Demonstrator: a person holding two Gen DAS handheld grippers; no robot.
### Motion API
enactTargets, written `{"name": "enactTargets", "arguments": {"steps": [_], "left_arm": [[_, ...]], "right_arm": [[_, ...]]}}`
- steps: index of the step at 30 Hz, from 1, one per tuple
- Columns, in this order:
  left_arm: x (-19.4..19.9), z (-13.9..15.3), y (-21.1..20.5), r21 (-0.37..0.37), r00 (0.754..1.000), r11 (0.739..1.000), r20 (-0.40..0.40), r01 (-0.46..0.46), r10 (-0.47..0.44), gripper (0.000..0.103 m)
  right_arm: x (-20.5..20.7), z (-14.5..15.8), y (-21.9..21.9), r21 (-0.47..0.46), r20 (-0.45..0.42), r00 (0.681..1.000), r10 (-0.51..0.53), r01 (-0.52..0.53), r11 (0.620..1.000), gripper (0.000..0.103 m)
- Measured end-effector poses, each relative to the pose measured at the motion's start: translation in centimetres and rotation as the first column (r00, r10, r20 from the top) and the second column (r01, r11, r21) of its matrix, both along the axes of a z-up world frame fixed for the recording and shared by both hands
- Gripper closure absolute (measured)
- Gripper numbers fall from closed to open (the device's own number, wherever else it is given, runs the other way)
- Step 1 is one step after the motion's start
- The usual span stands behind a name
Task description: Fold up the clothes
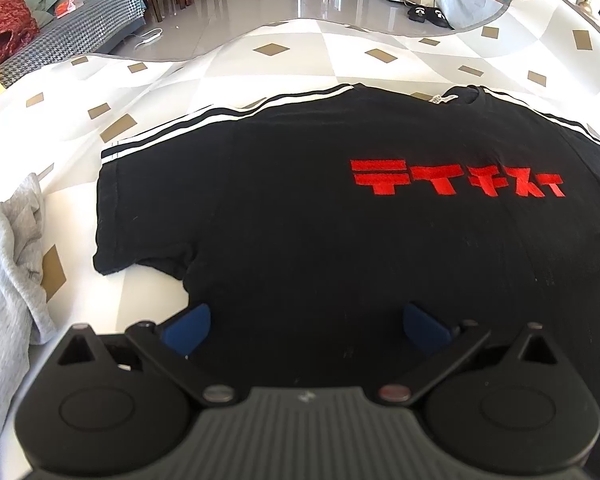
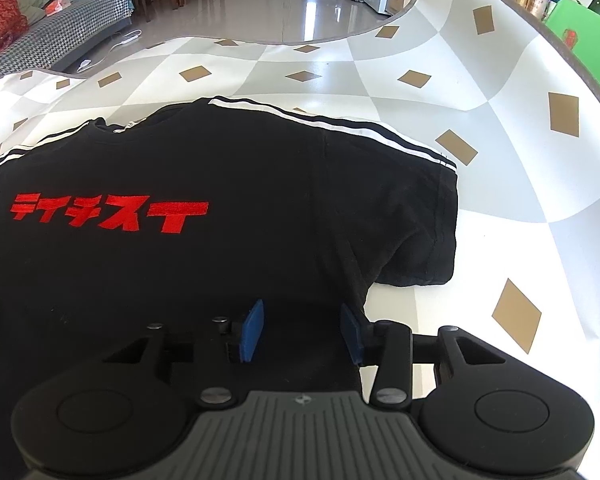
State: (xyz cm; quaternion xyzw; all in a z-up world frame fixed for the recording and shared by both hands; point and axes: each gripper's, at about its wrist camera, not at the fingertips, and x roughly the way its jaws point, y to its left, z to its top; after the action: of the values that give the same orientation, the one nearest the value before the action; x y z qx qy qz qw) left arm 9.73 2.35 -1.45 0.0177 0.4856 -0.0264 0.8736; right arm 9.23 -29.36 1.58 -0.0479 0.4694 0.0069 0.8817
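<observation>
A black T-shirt (image 1: 320,208) with red lettering and white shoulder stripes lies flat, front up, on a checked mat; it also shows in the right wrist view (image 2: 220,200). My left gripper (image 1: 306,326) is open wide, its blue pads over the shirt's lower left side, near the left sleeve (image 1: 140,220). My right gripper (image 2: 302,330) is open, its pads over the shirt's lower right side near the right sleeve (image 2: 416,232). Neither holds cloth.
A grey garment (image 1: 8,264) lies crumpled on the mat to the left of the shirt. The white and grey checked mat (image 2: 420,80) extends beyond the shirt. A houndstooth sofa (image 1: 80,28), chairs and tiled floor lie further back.
</observation>
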Motion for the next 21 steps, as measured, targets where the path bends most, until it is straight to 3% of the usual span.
{"name": "enactTargets", "arguments": {"steps": [10,18,21], "left_arm": [[-0.6,0.7,-0.6,0.012,1.000,1.000,-0.017,-0.015,0.015,0.000],[-3.0,1.7,-1.8,-0.031,0.999,0.999,-0.042,0.025,-0.026,0.000],[-4.3,1.5,-3.0,0.008,0.996,0.997,-0.046,0.077,-0.077,0.000]], "right_arm": [[-1.2,0.9,0.2,0.014,-0.032,0.999,0.009,-0.008,1.000,0.062],[-3.8,1.4,1.6,0.043,-0.064,0.991,0.121,-0.119,0.992,0.062],[-4.7,1.3,2.7,0.046,-0.084,0.980,0.183,-0.180,0.983,0.061]]}}
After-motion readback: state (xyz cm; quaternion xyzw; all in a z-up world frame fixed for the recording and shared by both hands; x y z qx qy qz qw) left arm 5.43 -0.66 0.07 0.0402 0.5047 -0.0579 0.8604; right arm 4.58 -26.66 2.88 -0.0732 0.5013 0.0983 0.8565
